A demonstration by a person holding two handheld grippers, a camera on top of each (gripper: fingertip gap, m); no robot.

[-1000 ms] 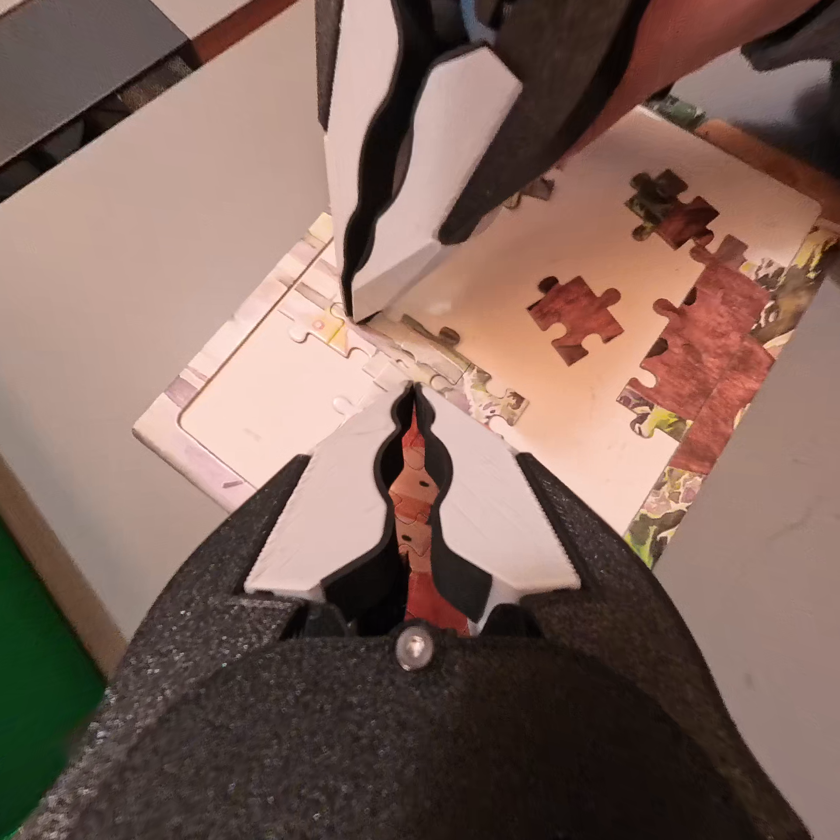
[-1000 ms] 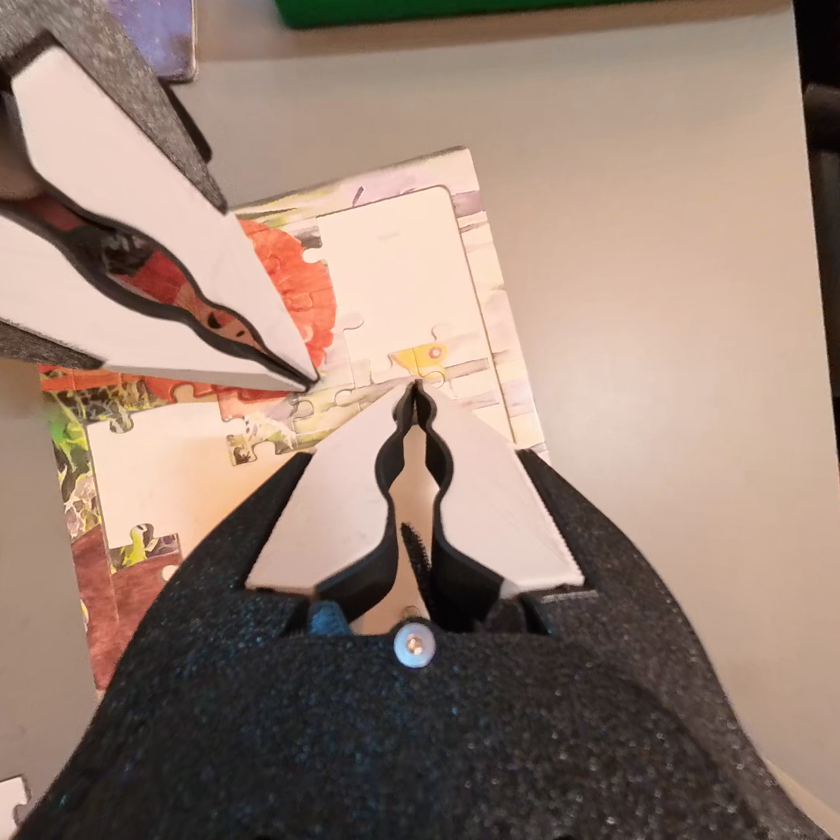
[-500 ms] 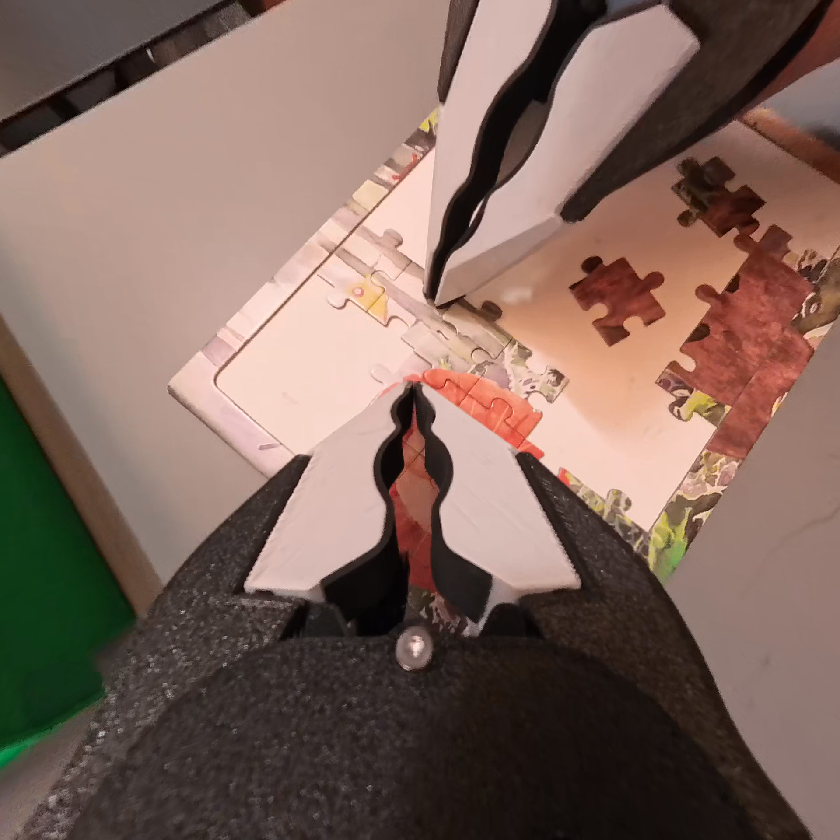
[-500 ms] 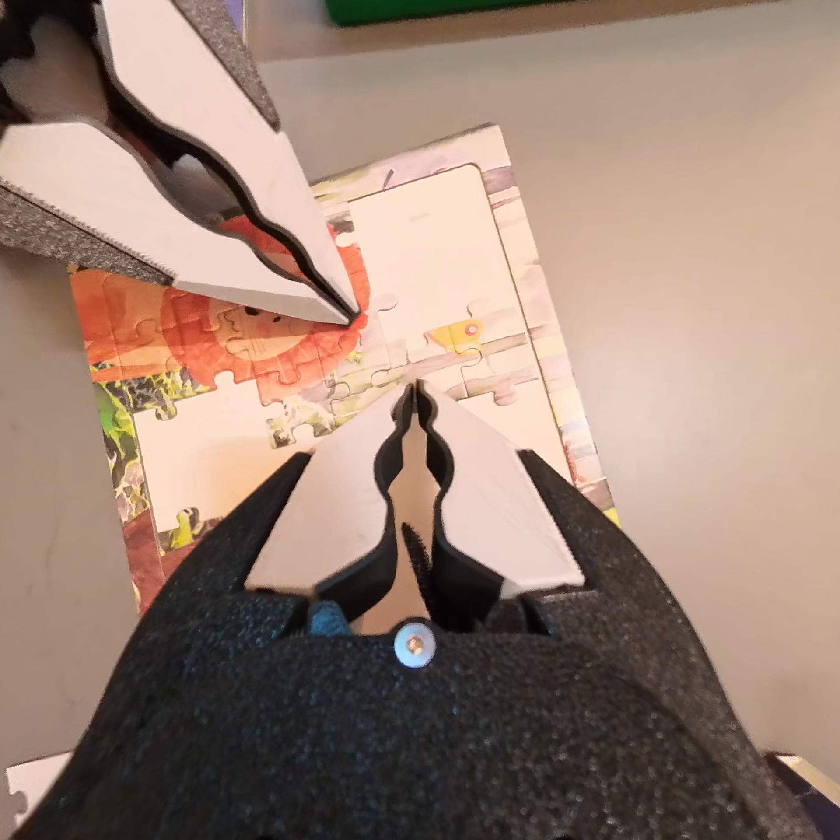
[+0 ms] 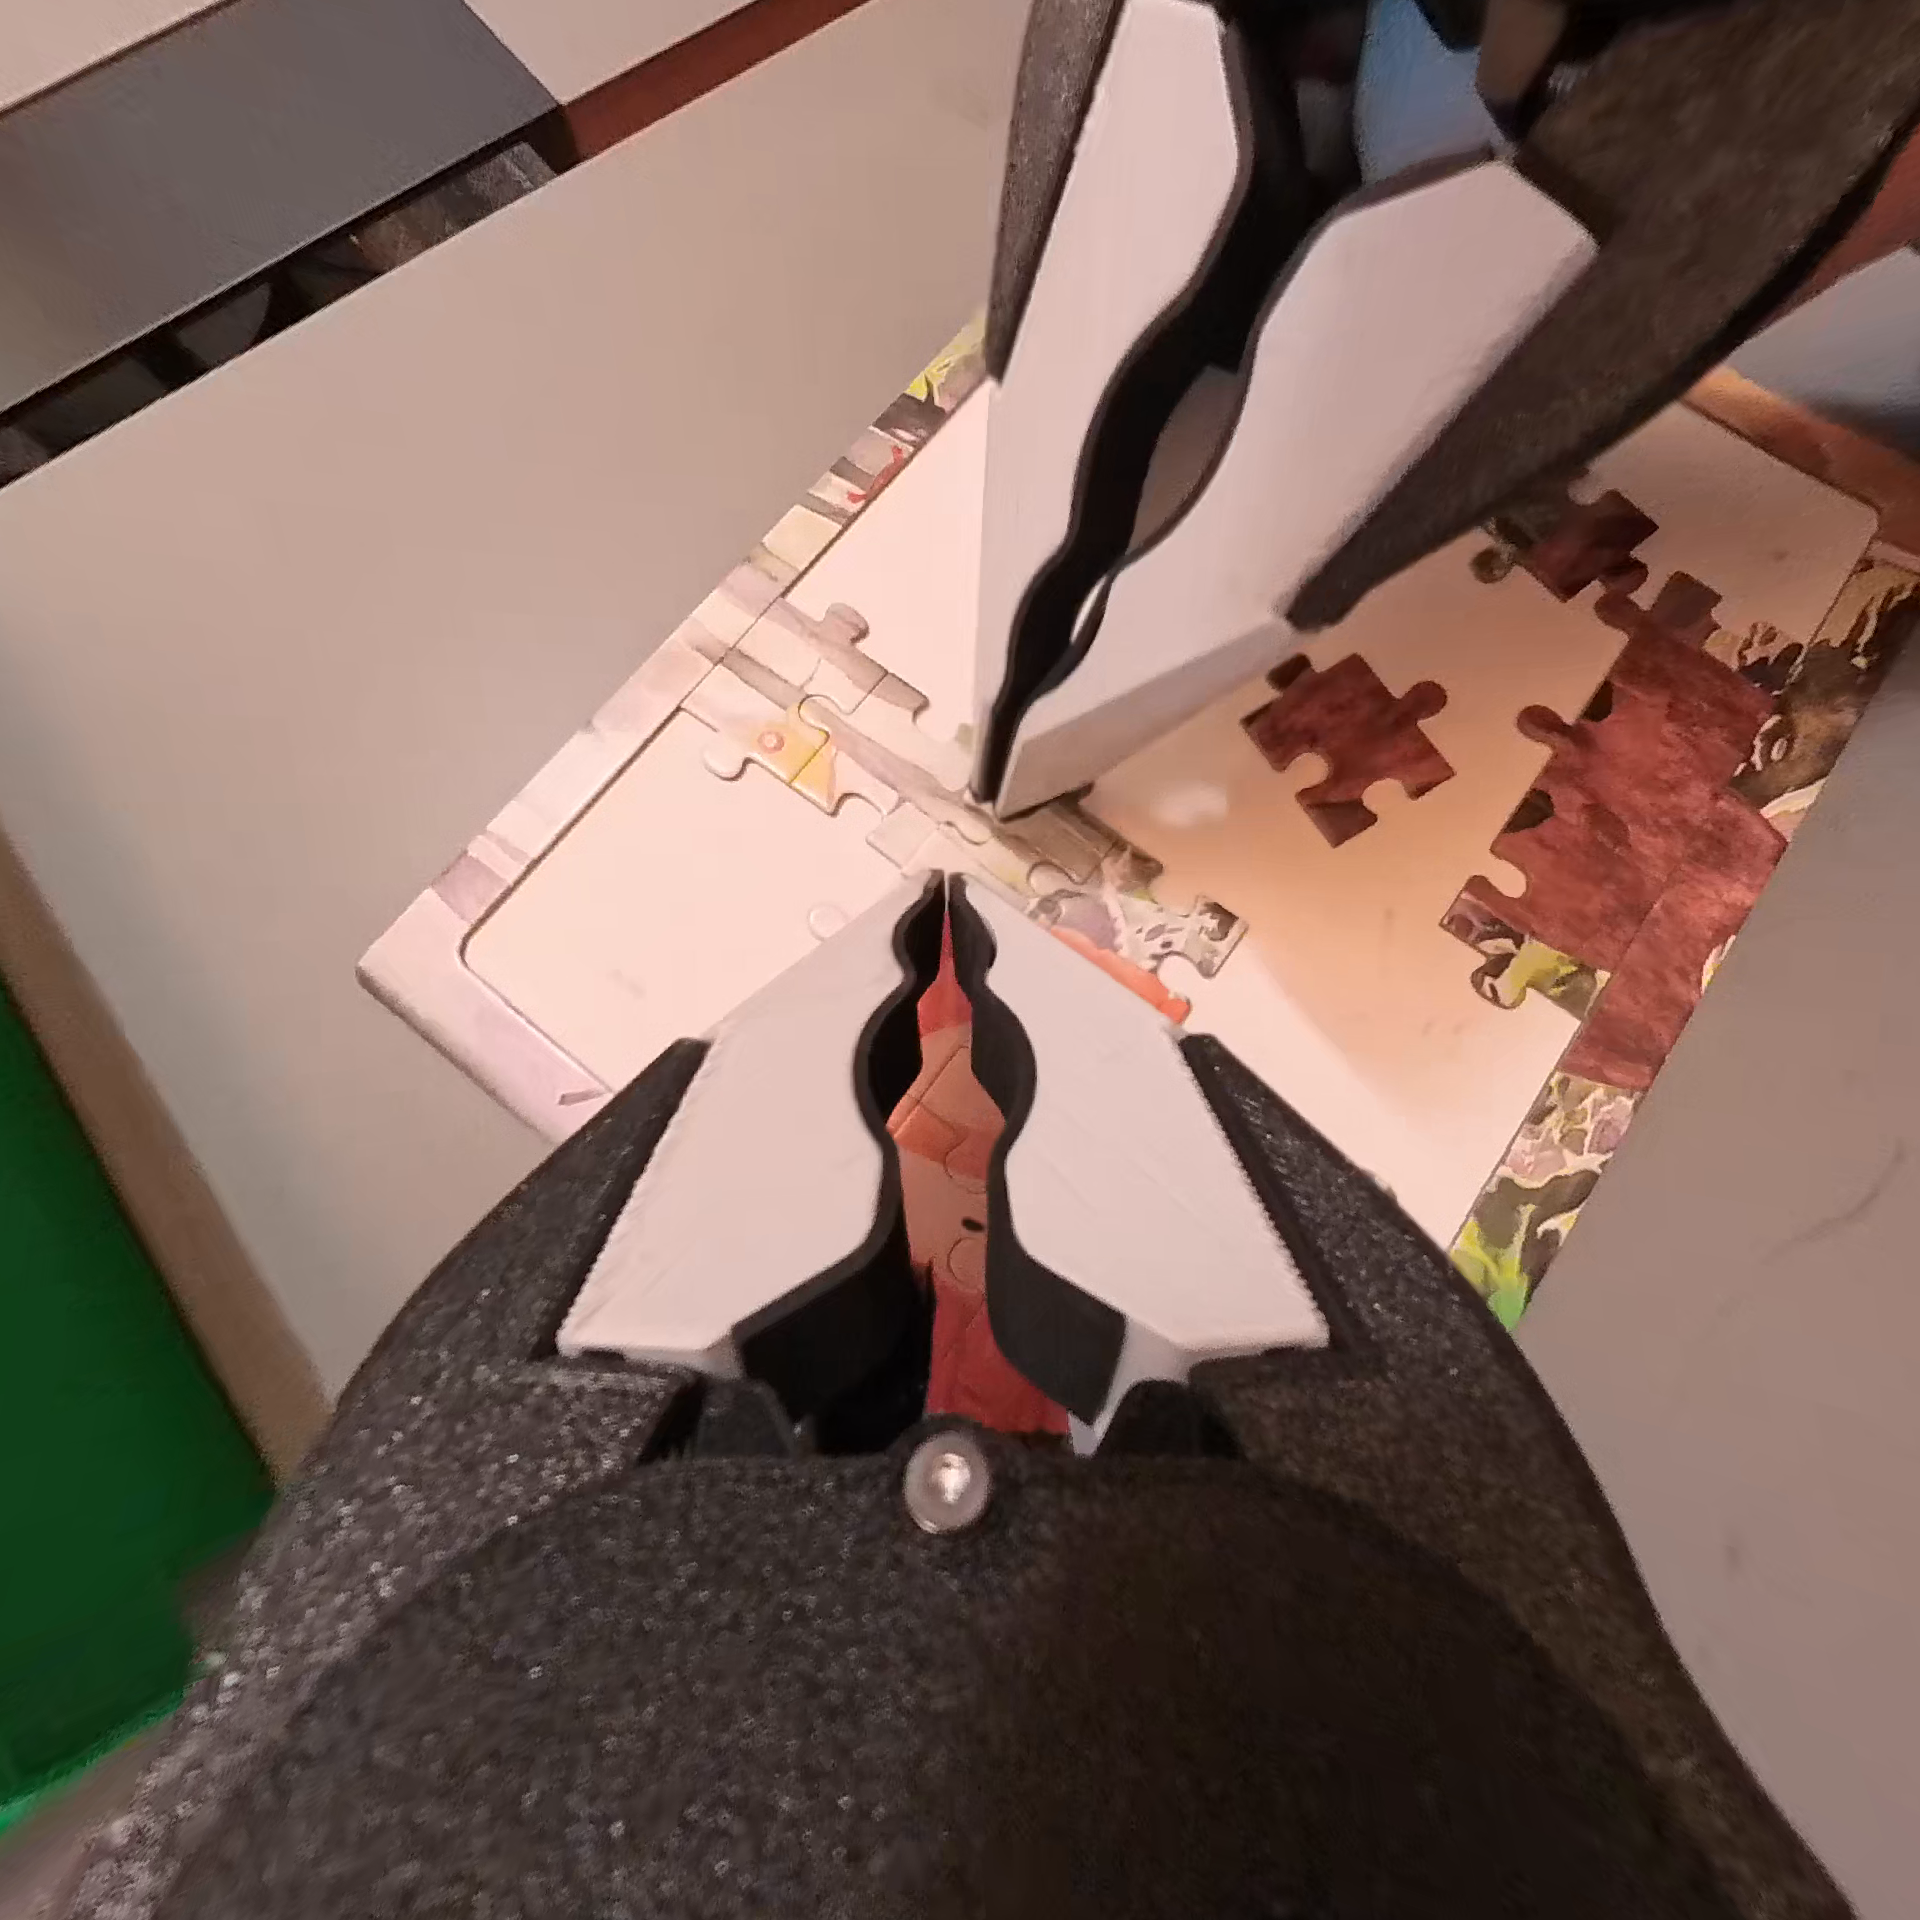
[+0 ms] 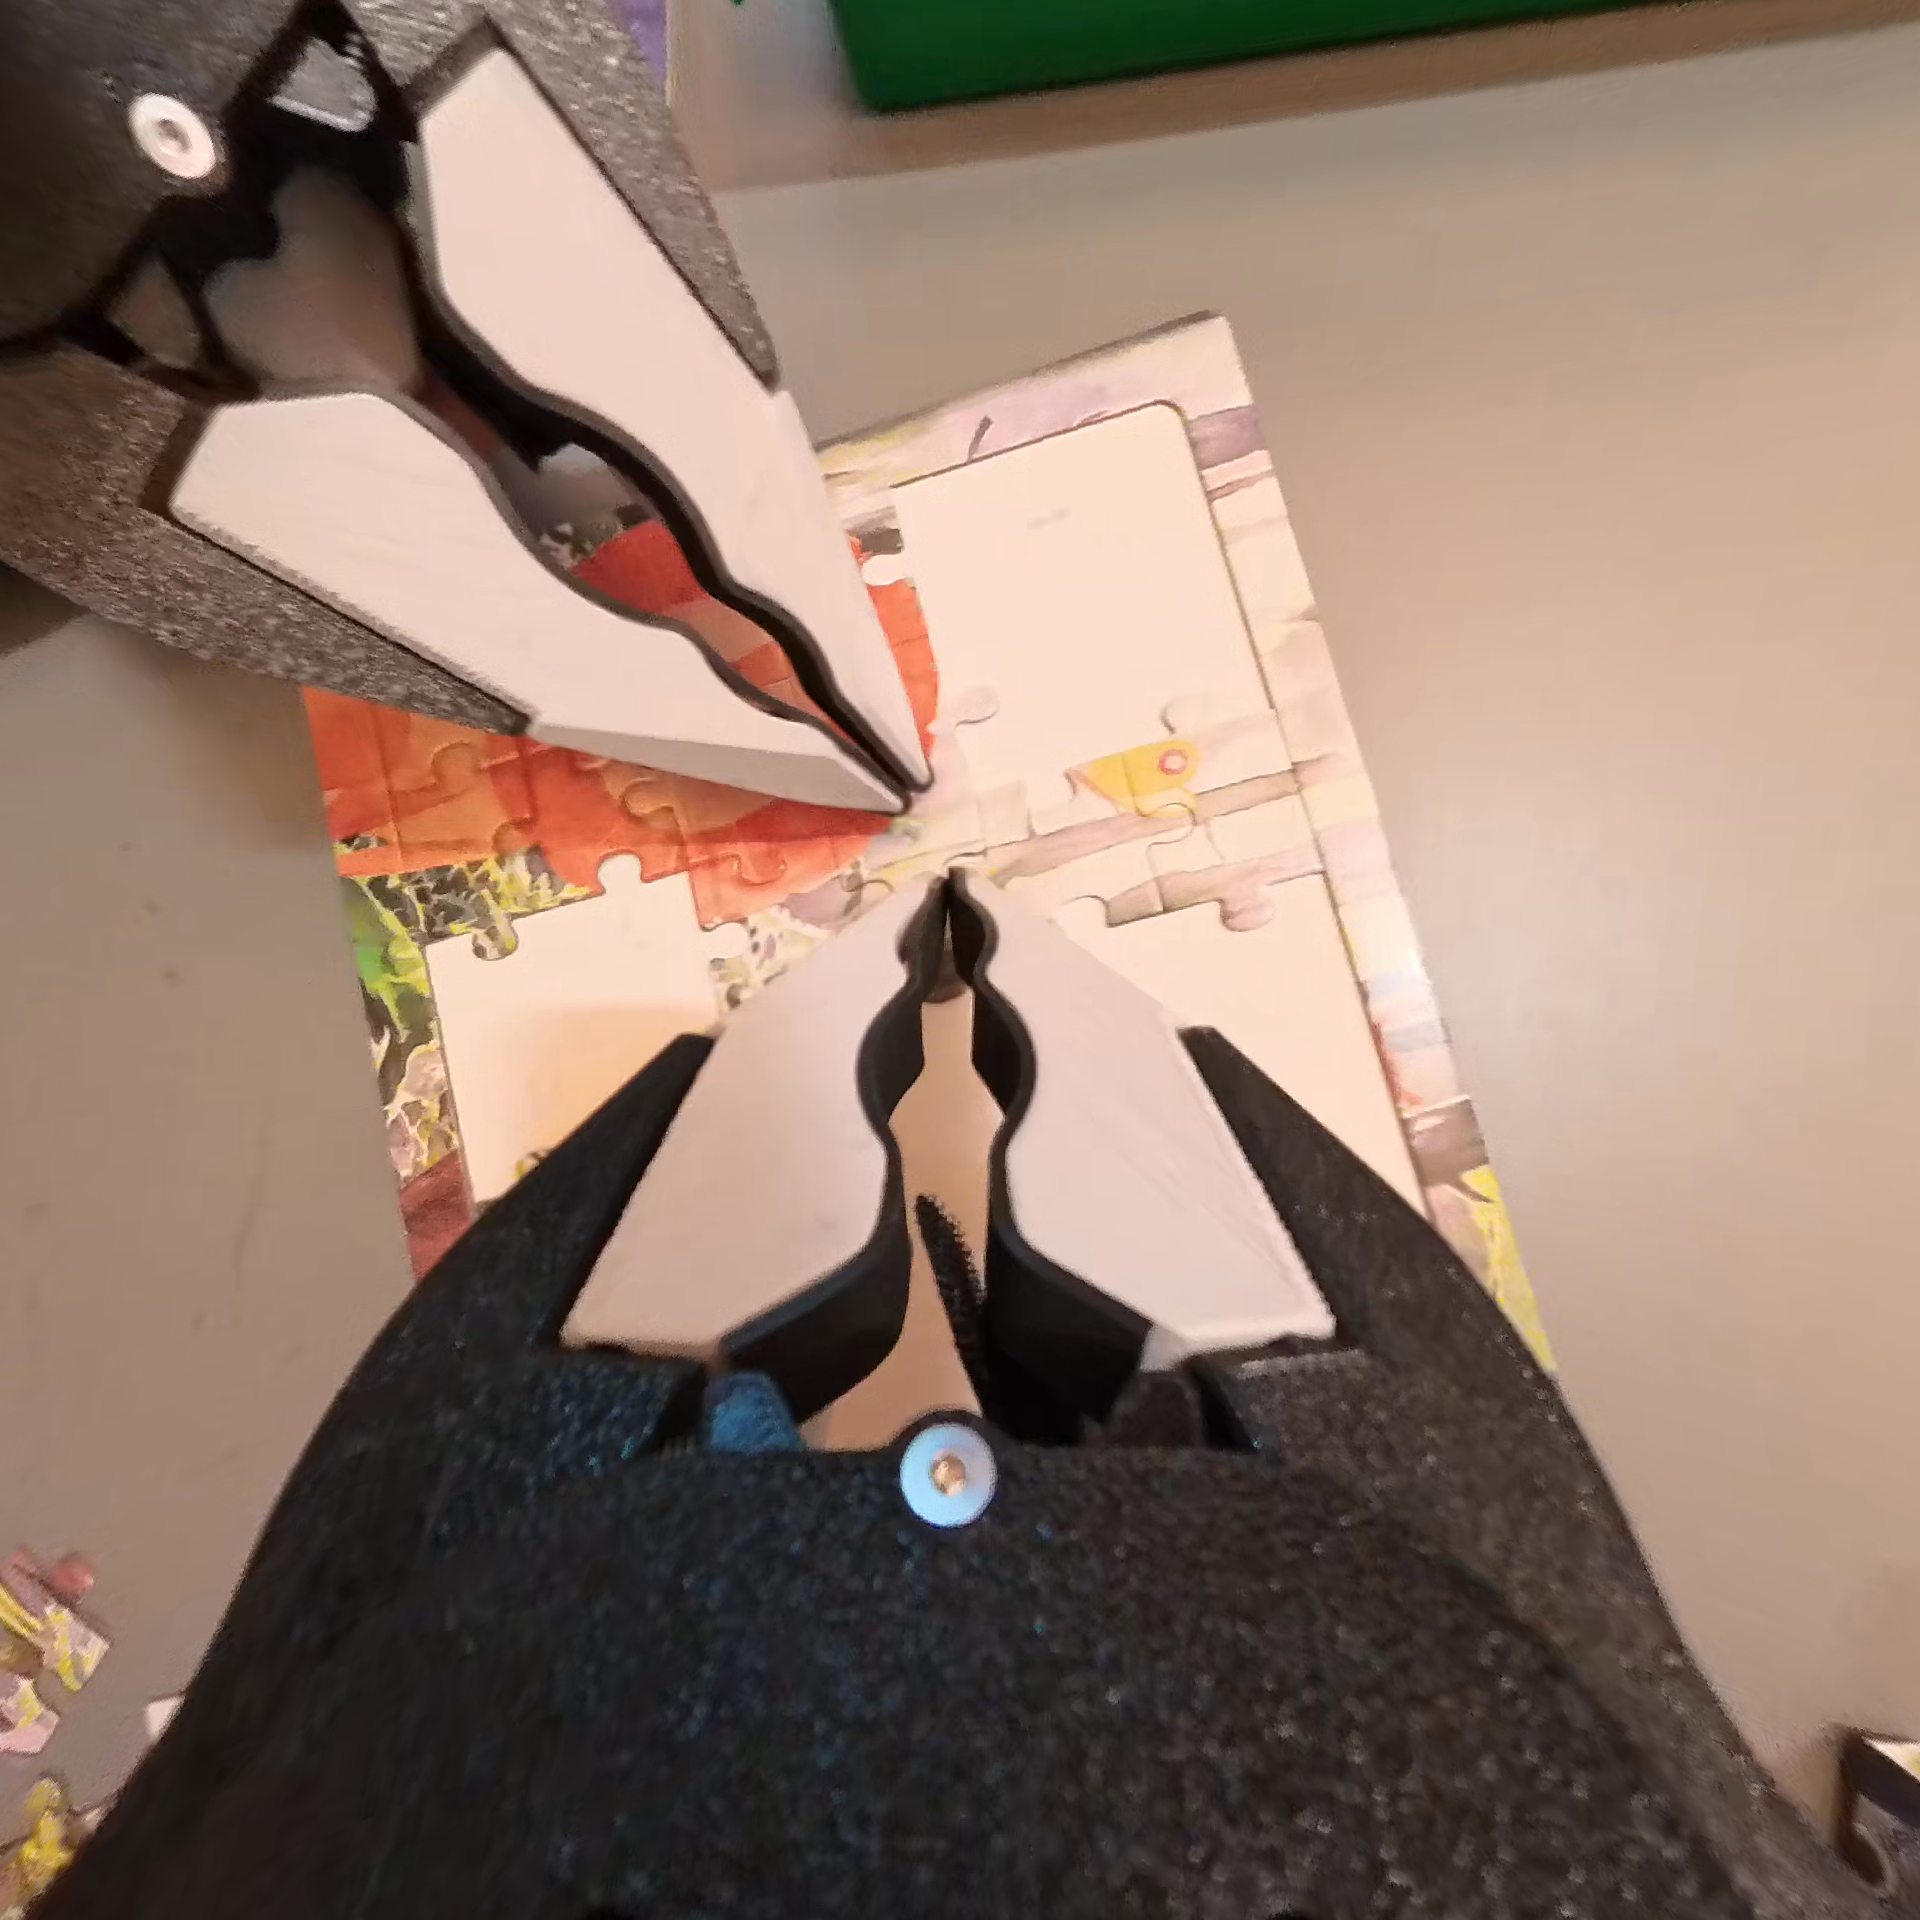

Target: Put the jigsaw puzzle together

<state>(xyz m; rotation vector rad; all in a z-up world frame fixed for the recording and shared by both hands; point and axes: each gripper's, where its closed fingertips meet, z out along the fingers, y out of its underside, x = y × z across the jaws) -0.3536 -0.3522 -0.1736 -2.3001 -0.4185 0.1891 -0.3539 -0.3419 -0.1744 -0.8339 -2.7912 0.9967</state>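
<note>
The puzzle board lies flat on the grey table and is partly filled. An orange section joins a band of pale grey pieces with a yellow piece. A loose brown piece lies on the bare board, left of a brown cluster. My left gripper is shut and empty, its tips down at the edge of the orange section. My right gripper is shut and empty, its tips on the grey pieces. The two tips stand almost touching. The left gripper also shows in the right wrist view, the right gripper in the left wrist view.
A green box stands beyond the table's far edge. Several loose puzzle pieces lie on the table at the lower left of the right wrist view. The grey table surrounds the board. The tips of both grippers are at nearly the same place. My right tips are roughly 8 cm from the loose brown piece.
Half a second ago the two grippers' tips stood apart over the board. Now both have come back together, tips nearly meeting at the seam between the orange and grey pieces. Both stay shut.
</note>
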